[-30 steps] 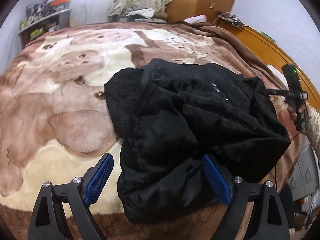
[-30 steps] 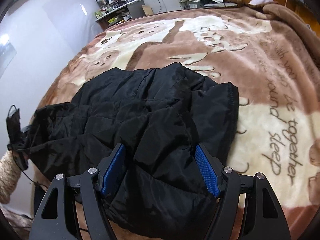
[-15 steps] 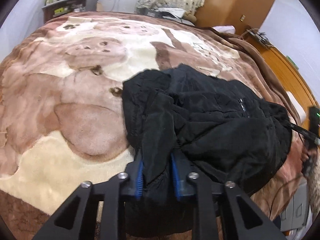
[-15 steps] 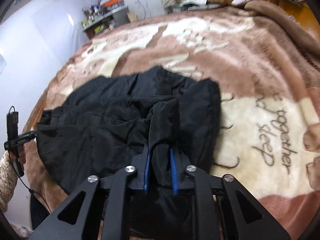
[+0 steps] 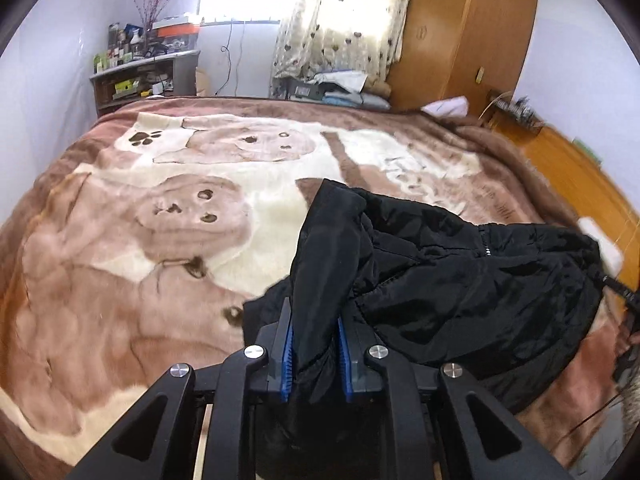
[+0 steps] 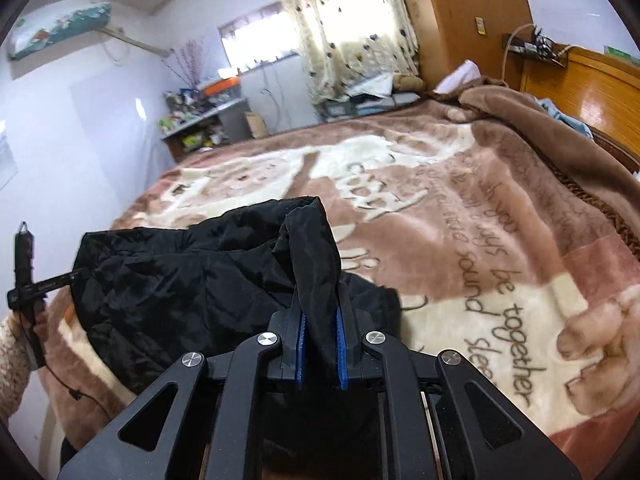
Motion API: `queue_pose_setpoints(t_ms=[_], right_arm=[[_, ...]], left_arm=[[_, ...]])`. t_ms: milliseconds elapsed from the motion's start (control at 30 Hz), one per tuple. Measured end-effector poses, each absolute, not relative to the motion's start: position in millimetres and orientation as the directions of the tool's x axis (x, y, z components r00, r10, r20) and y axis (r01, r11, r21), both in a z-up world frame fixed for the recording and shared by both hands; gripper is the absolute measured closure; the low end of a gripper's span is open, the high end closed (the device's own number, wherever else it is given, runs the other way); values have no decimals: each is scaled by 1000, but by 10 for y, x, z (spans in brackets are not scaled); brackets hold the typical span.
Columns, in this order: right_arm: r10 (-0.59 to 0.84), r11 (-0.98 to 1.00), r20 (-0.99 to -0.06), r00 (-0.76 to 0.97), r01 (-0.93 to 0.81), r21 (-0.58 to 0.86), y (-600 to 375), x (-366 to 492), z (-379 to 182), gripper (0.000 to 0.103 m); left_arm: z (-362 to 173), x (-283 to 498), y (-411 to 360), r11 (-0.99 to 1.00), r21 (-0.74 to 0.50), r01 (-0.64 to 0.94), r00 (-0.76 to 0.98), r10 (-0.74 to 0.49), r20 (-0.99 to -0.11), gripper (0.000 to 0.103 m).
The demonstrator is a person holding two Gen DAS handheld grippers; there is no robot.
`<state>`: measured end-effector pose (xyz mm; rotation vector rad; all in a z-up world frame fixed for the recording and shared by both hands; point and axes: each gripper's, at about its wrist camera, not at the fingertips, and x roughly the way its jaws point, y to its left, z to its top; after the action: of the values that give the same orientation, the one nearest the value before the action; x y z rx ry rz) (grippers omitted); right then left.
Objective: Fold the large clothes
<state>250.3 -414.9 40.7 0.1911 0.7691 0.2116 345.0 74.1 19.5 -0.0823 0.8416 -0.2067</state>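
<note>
Presently left tool (image 5: pixel 314 354) jaws are closing, pinching a fold of black jacket (image 5: pixel 460 280); right tool (image 6: pixel 320 348) grips another fold above the bed (image 6: pixel 500 240).

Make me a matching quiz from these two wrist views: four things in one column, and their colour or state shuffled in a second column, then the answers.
Column one:
1. jacket
2. blanket
3. wardrobe
4. left tongs

Column two:
A. orange-brown wood, standing behind the bed
B. black, bunched up on the bed
C. brown and cream, printed with bears
D. closing, with a fold of black fabric between the blue pads

Right pairs: 1-B, 2-C, 3-A, 4-D.
</note>
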Motion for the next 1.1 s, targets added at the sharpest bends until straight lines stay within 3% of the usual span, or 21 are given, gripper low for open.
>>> queue_pose_setpoints(t_ms=[167,333,500,667,767,833,1000,1100], right_arm=[[202,977,-748,632,-80,196,-4134,2863,-1,91],[196,975,-806,559,-21,223,-4206,3073,-432,89],[107,994,-876,470,-29,106,-4037,3240,-733,83],[70,997,-906,418,-15,70,-3995,3308,-937,80],[30,999,-918,396,-33,19,-3923,3319,-1011,78],[10,999,-926,377,-39,-5,-3883,3342,-1020,75],[-82,996,-895,438,17,-83,-3840,3291,-693,68],[-86,996,-815,572,58,-64,-3843,3030,-259,52]], left_arm=[[-174,3821,642,984,-104,144,586,-170,-792,84],[-674,4080,701,992,-88,89,501,-120,-857,70],[-975,4164,555,993,34,109,470,-21,-883,62],[-1176,4245,613,997,-7,76,424,-39,-905,57],[-1244,4279,663,999,-10,39,409,-25,-912,43],[-1244,4284,686,1000,-7,13,406,-12,-914,33],[-991,4211,895,991,-120,-60,411,-86,-908,33],[-708,4055,940,994,-96,-43,482,-63,-874,33]])
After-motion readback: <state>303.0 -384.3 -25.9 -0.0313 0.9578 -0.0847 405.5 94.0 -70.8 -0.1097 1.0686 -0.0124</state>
